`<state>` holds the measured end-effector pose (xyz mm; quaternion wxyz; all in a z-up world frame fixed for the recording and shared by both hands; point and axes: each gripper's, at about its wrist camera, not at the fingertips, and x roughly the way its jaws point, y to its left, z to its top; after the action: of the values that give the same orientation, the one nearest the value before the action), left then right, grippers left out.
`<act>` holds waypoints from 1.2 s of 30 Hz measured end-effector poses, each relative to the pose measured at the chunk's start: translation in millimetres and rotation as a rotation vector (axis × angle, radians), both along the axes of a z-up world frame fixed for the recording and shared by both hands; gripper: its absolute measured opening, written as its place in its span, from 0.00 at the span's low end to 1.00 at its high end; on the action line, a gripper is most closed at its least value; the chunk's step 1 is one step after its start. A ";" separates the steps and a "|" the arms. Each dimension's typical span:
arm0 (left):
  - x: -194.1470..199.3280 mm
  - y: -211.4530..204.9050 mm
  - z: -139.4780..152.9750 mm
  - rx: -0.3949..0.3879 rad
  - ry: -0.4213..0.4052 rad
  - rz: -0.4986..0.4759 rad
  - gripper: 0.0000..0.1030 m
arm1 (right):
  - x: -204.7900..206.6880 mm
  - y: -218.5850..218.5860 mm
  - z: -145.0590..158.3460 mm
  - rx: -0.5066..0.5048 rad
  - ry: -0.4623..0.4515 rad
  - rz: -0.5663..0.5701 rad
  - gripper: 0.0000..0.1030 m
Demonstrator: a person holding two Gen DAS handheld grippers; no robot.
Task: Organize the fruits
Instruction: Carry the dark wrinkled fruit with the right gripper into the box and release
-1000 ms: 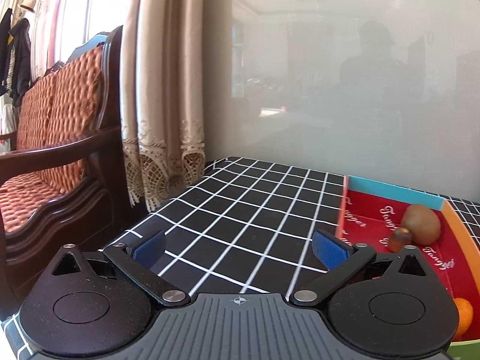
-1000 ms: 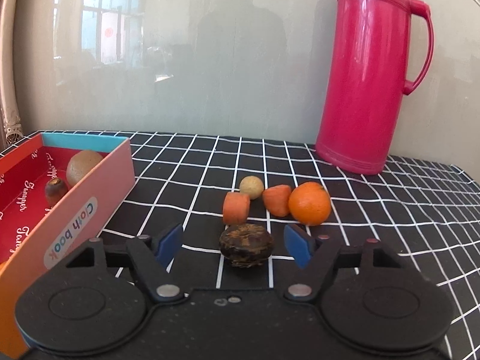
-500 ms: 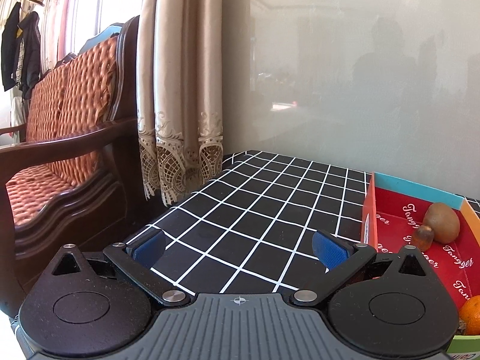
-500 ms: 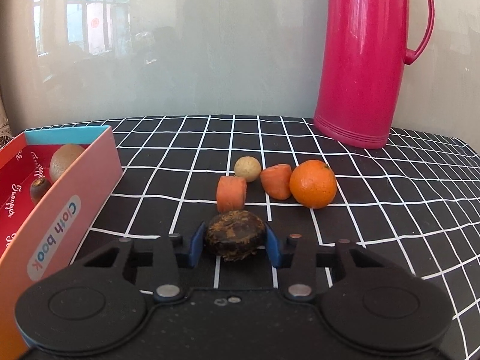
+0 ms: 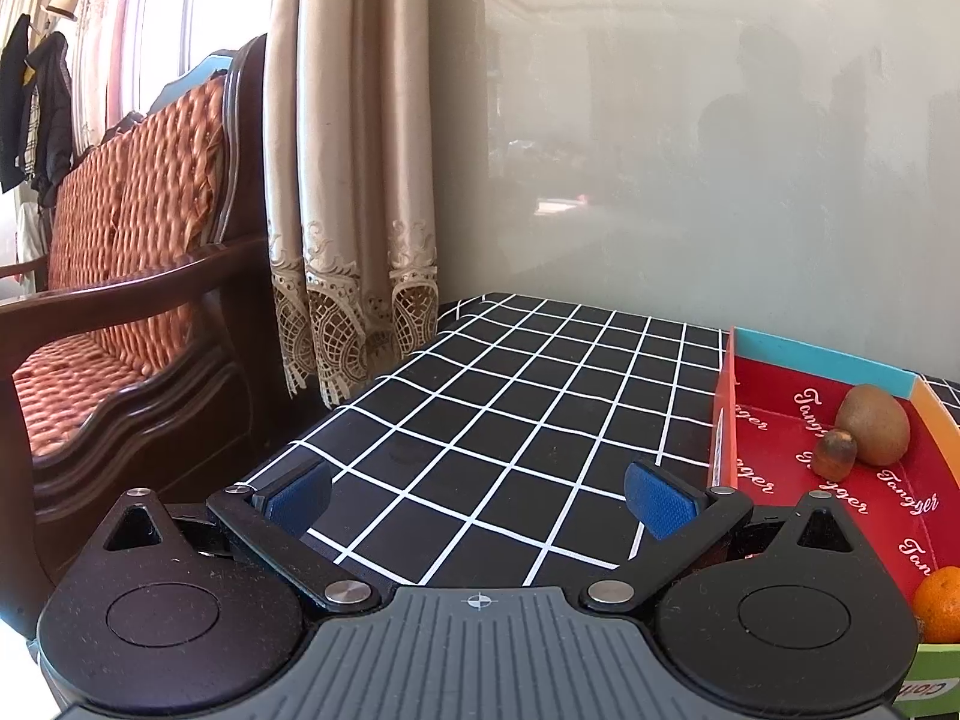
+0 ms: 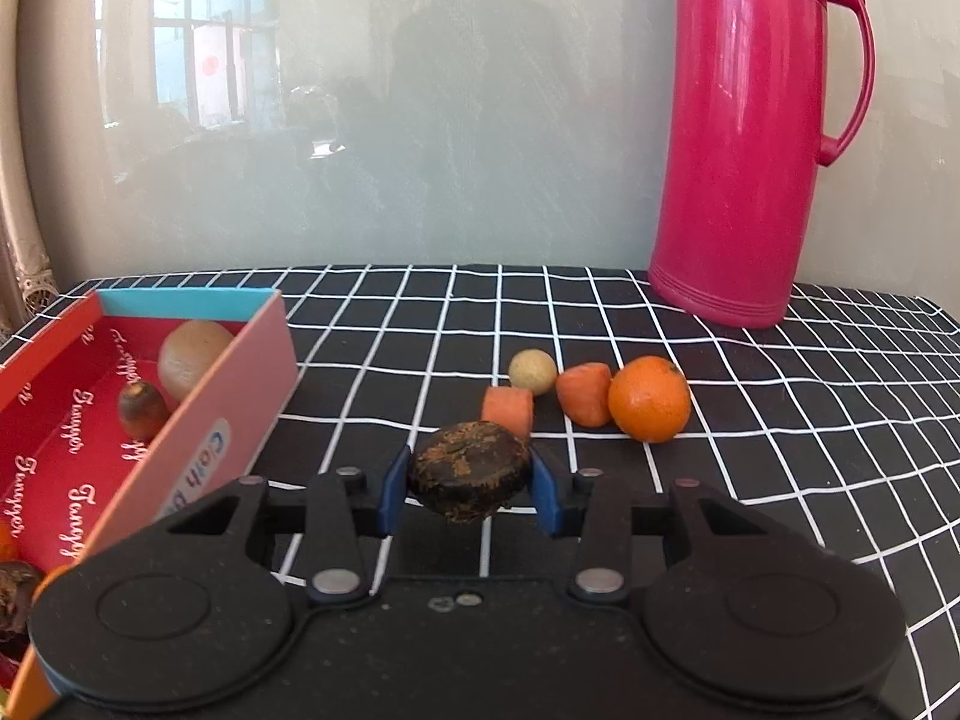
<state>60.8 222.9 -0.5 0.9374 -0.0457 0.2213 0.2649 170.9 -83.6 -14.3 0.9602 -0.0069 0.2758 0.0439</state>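
My right gripper [image 6: 471, 483] is shut on a dark brown wrinkled fruit [image 6: 471, 471] and holds it a little above the checked cloth. Behind it lie two carrot pieces [image 6: 508, 410], a small pale round fruit [image 6: 532, 370] and an orange [image 6: 648, 399]. The red box [image 6: 240, 396] at the left holds a kiwi [image 6: 192, 357] and a small brown fruit [image 6: 141, 410]. My left gripper [image 5: 477, 489] is open and empty over the cloth, left of the red box [image 5: 723, 414], which shows the kiwi [image 5: 873, 425], the small brown fruit [image 5: 834, 451] and an orange [image 5: 937, 603].
A tall pink thermos [image 6: 756, 138] stands at the back right by the wall. A wooden sofa [image 5: 120, 300] and a curtain [image 5: 354, 180] lie beyond the table's left edge. Another dark fruit [image 6: 15, 594] lies at the box's near end.
My right gripper closed on the dark brown fruit and lifted it off the cloth. My left gripper drifted left, staying open.
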 end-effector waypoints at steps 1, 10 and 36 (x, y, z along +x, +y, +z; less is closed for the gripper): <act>-1.0 0.4 0.4 0.000 -0.002 0.001 1.00 | -1.2 1.6 2.3 0.001 -0.006 0.006 0.39; -6.9 6.0 1.3 0.000 0.000 0.014 1.00 | -15.5 14.3 20.1 0.016 -0.064 0.053 0.39; -23.7 36.7 -10.8 0.002 0.033 0.062 1.00 | -59.3 115.3 33.9 0.010 -0.125 0.363 0.39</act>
<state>37.1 259.6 -11.3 0.9250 -0.0471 0.2348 0.2949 111.6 31.7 19.6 0.9518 -0.0547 0.2095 0.2172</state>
